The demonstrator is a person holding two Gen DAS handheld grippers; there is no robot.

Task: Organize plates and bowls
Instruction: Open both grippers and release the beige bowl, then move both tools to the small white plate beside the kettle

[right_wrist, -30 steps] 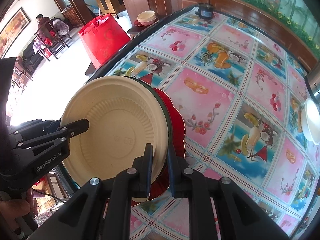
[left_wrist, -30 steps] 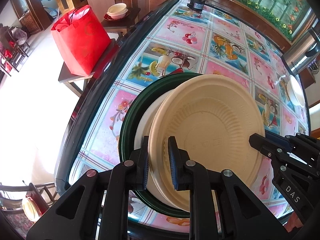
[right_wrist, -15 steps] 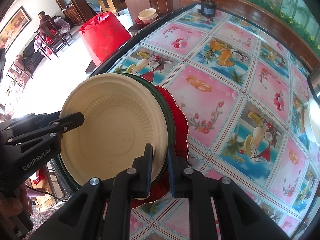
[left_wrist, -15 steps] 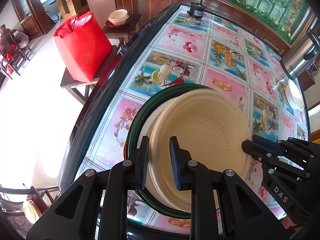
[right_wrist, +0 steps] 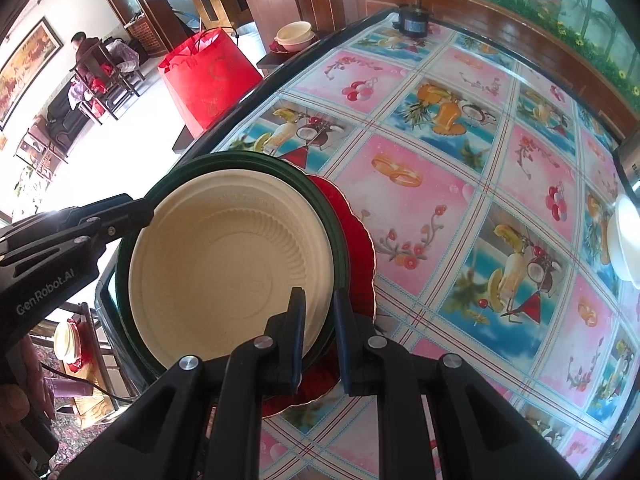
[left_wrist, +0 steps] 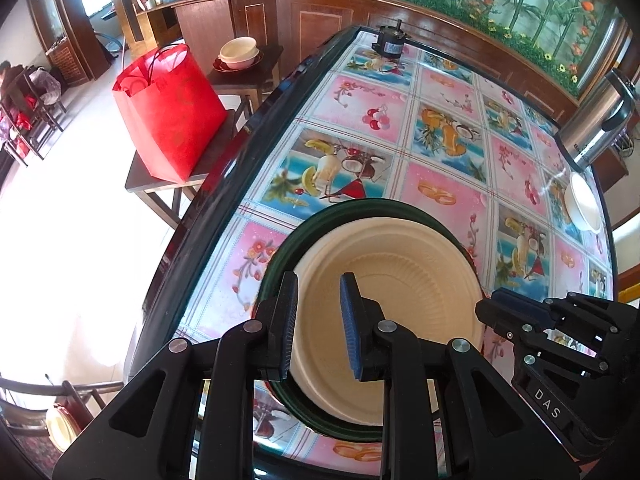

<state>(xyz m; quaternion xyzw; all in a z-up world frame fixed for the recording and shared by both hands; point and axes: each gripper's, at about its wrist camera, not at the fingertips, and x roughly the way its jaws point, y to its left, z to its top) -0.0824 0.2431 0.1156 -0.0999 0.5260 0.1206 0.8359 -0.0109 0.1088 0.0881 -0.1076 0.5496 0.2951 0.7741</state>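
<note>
Three stacked plates, a cream plate (right_wrist: pixel 224 264) on a green plate (right_wrist: pixel 334 220) on a red plate (right_wrist: pixel 356 240), are sitting lower left on the fruit-print tabletop (right_wrist: pixel 460 152). Right tool (right_wrist: pixel 318 312) is pinching their rims; left tool (left_wrist: pixel 319 312) is standing slightly parted, gripping nothing. Wood cabinets (left_wrist: pixel 304 20) are lining the upper frame.

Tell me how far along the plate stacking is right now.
Done: the beige plate lies nested in the green plate, over the red plate. In hand: the right gripper has its fingers shut on the beige plate's near rim; the left gripper straddles the opposite rim, grip unclear. Left: let go with both, then probably fetch the white bowl at the far right edge.
</note>
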